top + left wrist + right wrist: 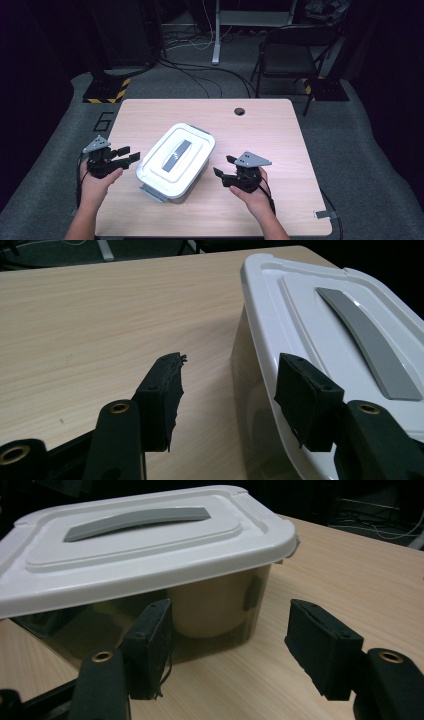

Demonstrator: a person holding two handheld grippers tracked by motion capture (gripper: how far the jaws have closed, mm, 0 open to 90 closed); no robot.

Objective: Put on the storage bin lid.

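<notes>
A clear plastic storage box with a white lid [175, 157] and a grey handle [178, 153] lies slantwise in the middle of the wooden table [260, 135]. My left gripper [128, 154] hovers open just off the box's left side; the lid edge [280, 310] lies ahead of its right jaw. My right gripper [224, 167] is open a short way off the box's right side. In the right gripper view the box wall [210, 605] is see-through, with a pale rounded object [207, 607] inside. Nothing is between either pair of jaws.
A grey latch [150, 192] sticks out at the box's near end. A round cable hole [239, 111] sits near the table's far edge. Behind the table stand a black folding chair [290, 55] and cables on the floor.
</notes>
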